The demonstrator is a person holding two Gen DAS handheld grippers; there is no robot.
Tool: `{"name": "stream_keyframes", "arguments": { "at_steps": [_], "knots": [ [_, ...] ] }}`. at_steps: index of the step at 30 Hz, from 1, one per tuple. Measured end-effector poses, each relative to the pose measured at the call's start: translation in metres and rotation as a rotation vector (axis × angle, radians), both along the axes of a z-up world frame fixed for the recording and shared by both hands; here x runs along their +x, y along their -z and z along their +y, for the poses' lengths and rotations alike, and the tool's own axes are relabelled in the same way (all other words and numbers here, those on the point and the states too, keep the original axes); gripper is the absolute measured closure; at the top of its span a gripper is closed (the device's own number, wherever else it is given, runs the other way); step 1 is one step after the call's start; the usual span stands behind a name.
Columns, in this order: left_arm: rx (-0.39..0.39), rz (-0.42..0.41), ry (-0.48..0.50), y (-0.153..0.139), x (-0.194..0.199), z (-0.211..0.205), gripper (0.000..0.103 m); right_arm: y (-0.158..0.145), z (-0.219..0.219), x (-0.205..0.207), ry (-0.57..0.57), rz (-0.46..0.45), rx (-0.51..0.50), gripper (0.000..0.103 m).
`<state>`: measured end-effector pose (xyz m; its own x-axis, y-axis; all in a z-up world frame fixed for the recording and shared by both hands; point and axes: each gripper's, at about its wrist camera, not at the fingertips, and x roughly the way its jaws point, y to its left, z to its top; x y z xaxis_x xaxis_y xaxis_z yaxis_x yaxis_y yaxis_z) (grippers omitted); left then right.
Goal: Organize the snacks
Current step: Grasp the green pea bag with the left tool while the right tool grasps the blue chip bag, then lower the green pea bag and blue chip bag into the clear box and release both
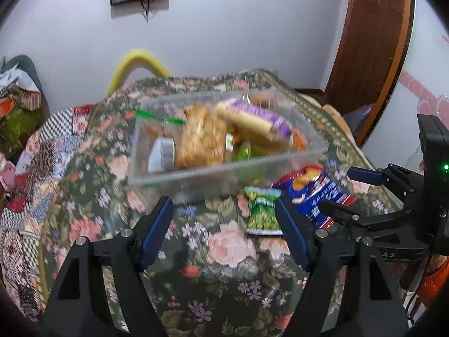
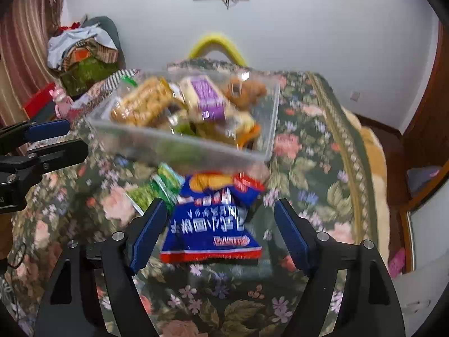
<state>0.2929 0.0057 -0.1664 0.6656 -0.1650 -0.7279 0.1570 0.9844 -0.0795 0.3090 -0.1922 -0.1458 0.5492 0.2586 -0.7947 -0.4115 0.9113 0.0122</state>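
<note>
While bin (image 2: 182,146) sits behind, blue pkt (image 2: 213,224) btwn fingers (image 2: 148,233).

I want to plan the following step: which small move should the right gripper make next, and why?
Probably ease the open right gripper forward and down, then close it on the blue snack bag. The bag lies on the floral cloth outside the clear bin, already between its spread fingers.

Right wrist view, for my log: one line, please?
right tongs: open | over blue snack bag | left tongs: open | bin: filled
</note>
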Motion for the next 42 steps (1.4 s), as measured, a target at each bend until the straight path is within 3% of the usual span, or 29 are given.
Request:
{"name": "stream_keyframes", "arguments": {
  "at_steps": [5, 7, 15, 18, 25, 29, 30, 32, 34, 42],
  "knots": [
    [-0.003, 0.059, 0.000, 0.026, 0.008, -0.004, 0.028, 0.023, 0.000, 0.015, 0.009, 0.088, 0.020, 0.025],
    [-0.002, 0.075, -0.003, 0.033, 0.011, -0.006, 0.028, 0.029, -0.001, 0.022, 0.015, 0.114, 0.036, 0.019],
    [0.000, 0.091, 0.012, 0.044, 0.018, -0.015, 0.028, 0.045, 0.001, 0.045, -0.001, 0.158, 0.097, 0.018],
    [-0.003, 0.099, 0.022, 0.047, 0.022, -0.020, 0.028, 0.043, 0.001, 0.041, -0.021, 0.135, 0.088, 0.038],
    [0.011, 0.134, 0.065, 0.061, 0.038, -0.044, 0.028, 0.034, -0.028, 0.018, 0.028, 0.081, 0.069, 0.040],
    [-0.008, 0.196, 0.060, 0.077, 0.053, -0.055, 0.029, 0.031, -0.048, 0.014, 0.071, 0.081, 0.082, 0.040],
    [0.012, 0.193, 0.053, 0.080, 0.055, -0.058, 0.031, 0.031, -0.051, 0.013, 0.075, 0.083, 0.088, 0.040],
    [0.045, 0.168, 0.053, 0.080, 0.054, -0.063, 0.047, 0.030, -0.058, 0.010, 0.088, 0.084, 0.101, 0.040],
    [0.041, 0.162, 0.060, 0.079, 0.053, -0.067, 0.057, 0.029, -0.061, 0.008, 0.091, 0.081, 0.106, 0.040],
    [-0.006, 0.147, 0.045, 0.059, 0.041, -0.053, 0.061, 0.012, -0.054, 0.002, 0.075, 0.046, 0.145, 0.040]
  ]
}}
